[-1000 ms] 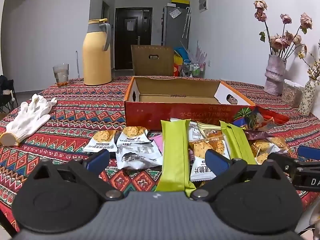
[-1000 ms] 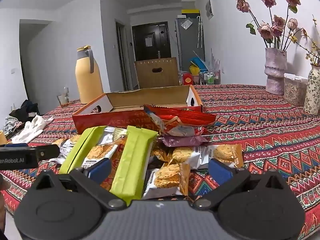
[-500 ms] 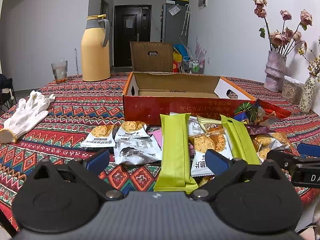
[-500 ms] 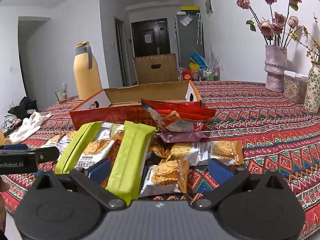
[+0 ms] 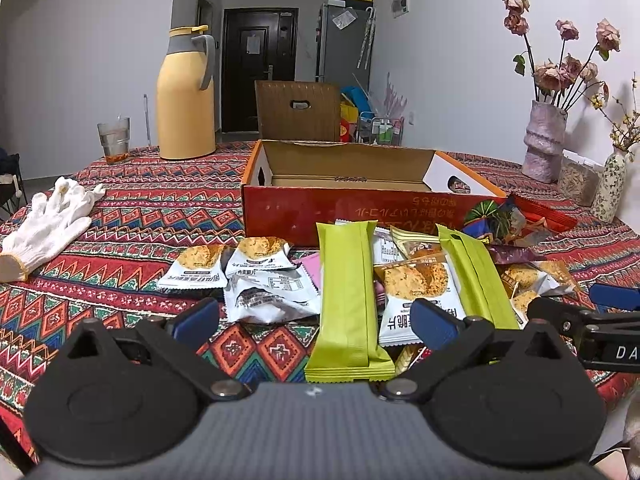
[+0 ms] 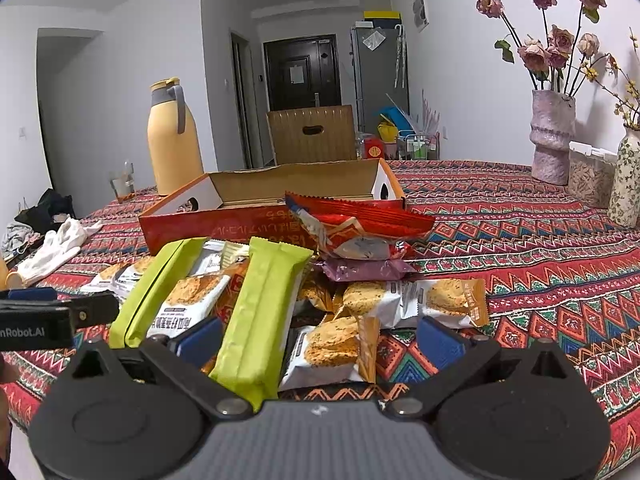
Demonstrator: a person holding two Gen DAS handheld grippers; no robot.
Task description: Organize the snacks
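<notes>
So I counted two green bars (image 5: 347,300), one box (image 5: 360,204); my left gripper (image 5: 316,320) and right gripper (image 6: 320,340), lettered "nRobot.AI", gaped empty.

Your right gripper (image 6: 318,338) hangs with its jaws spread wide at the bottom of the frame, over a green bar (image 6: 262,310) and a biscuit packet (image 6: 334,350). At centre, a red packet (image 6: 360,224) leans against the open cardboard box (image 6: 240,222). At far left sits the other gripper (image 6: 52,312).
</notes>
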